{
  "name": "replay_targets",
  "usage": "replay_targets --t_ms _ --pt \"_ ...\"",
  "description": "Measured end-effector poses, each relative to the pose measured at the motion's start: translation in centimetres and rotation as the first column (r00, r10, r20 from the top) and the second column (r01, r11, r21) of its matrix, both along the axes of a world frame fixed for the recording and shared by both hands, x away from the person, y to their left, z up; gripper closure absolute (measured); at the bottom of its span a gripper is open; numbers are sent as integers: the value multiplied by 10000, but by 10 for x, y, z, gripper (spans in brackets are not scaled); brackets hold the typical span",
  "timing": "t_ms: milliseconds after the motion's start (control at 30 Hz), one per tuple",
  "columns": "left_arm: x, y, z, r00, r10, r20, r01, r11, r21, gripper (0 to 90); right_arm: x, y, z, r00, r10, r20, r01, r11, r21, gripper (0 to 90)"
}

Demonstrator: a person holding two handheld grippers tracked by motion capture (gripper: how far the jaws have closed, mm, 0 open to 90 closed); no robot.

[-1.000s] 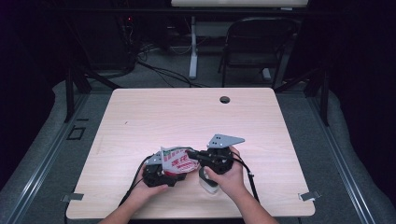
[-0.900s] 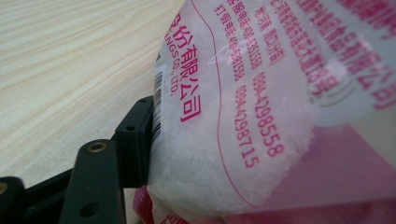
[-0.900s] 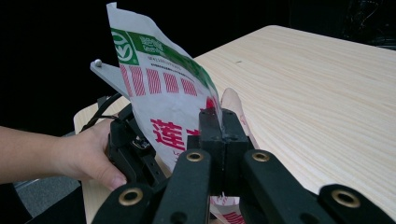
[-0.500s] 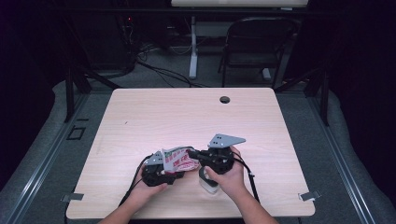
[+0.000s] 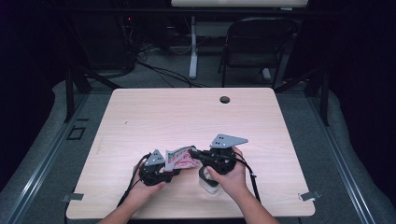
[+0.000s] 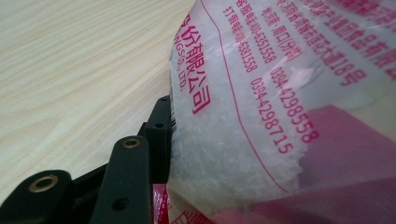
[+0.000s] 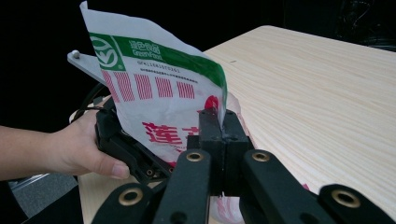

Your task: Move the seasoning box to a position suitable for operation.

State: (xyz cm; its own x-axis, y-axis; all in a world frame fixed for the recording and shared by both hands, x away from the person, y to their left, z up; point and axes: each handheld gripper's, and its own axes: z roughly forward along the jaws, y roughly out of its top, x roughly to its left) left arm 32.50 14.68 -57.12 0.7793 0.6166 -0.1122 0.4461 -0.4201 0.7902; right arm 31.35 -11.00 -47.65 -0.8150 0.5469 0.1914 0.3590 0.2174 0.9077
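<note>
The pale wood worktop [image 5: 154, 116] spreads wide. Low in the high view, my printed bag [image 5: 180, 157] hangs between both hands. My right gripper [image 7: 219, 126] is clamped on its edge; my left gripper [image 6: 161, 133] presses against it, grip unclear.

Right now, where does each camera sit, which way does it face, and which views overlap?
High view: fixed above the person's side, looking forward and down on the light wooden table; both forearms, left gripper and right gripper show.
Left gripper view: rides the left gripper, pressed close to the clear plastic bag with pink print and white grains; one black jaw shows.
Right gripper view: rides the right gripper, facing the person's left hand; its jaws pinch the bag's edge.
Shared: all three show bag and table.
</note>
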Motion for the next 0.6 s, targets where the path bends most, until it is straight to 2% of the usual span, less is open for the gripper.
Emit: replay_targets --t_ms 267,467,600 --pt "-3 -1 8 9985 130 526 -157 9985 526 580 -2 -3 2 10000 -48 12 47 10000 31 900" --pt "-8 -3 15 9944 184 1040 -311 9921 1216 588 -5 -7 1 10000 -45 -20 45 10000 -17 900" --pt "-10 -4 18 9898 205 1409 -418 9878 1497 589 -8 -9 1 10000 -37 27 37 9999 -109 900"
